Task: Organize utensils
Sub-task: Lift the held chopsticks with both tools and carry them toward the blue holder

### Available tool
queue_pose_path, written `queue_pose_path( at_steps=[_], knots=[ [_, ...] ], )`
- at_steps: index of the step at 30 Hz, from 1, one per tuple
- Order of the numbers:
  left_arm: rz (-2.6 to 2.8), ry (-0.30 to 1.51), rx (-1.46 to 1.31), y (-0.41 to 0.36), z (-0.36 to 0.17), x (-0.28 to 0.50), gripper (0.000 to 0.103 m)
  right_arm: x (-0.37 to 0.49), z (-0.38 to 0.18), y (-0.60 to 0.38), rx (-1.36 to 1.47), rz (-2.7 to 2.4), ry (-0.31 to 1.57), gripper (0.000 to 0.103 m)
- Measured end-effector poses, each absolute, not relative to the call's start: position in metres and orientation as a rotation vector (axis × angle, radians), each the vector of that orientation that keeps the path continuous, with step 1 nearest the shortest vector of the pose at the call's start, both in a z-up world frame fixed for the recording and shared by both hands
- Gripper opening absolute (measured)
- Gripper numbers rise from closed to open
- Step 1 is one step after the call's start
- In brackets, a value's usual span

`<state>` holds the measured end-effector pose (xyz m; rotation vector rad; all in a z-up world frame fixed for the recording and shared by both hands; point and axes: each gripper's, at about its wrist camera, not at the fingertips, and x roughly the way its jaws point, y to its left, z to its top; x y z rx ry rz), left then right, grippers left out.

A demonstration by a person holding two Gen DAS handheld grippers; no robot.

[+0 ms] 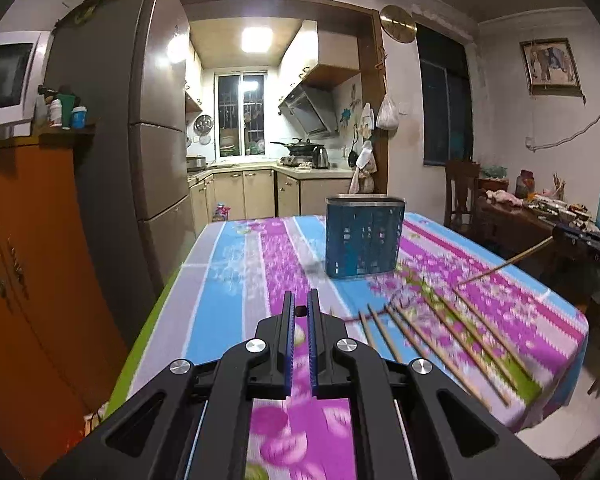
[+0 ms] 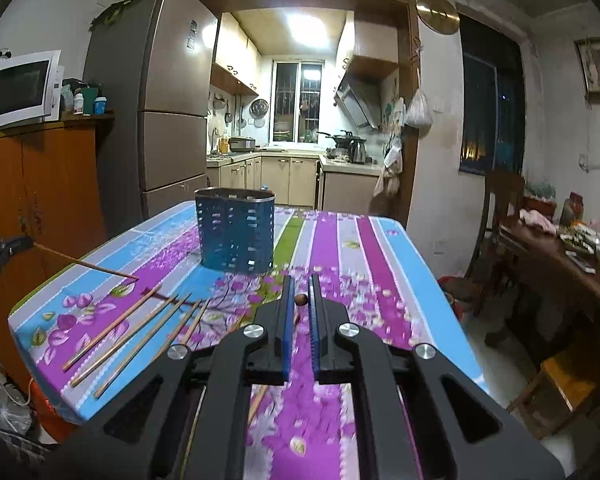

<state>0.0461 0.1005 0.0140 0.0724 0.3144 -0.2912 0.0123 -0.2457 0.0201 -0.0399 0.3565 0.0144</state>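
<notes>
Chopsticks [image 1: 440, 332]: two gripped, several loose; one holder [image 1: 364, 236].

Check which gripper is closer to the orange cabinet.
Left. The left gripper is near the cabinet-side edge of the table, with the orange cabinet just to its left. The right gripper is further across the table, with the left gripper between it and the cabinet.

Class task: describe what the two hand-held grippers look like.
Each hand-held gripper, left and right, has a black angular body with cut-out openings, round silver bolts, and two narrow upright fingers lined with blue ridged pads.
</notes>
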Motion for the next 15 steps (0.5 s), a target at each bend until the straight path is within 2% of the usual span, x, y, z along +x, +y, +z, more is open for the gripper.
queue_pose_path(
  at_steps=[15],
  knots=[
    [-0.378, 0.304, 0.057, 0.085, 0.076, 0.134, 0.007, 0.082, 0.078, -0.252, -0.089, 0.069, 0.285, 0.005]
  ],
)
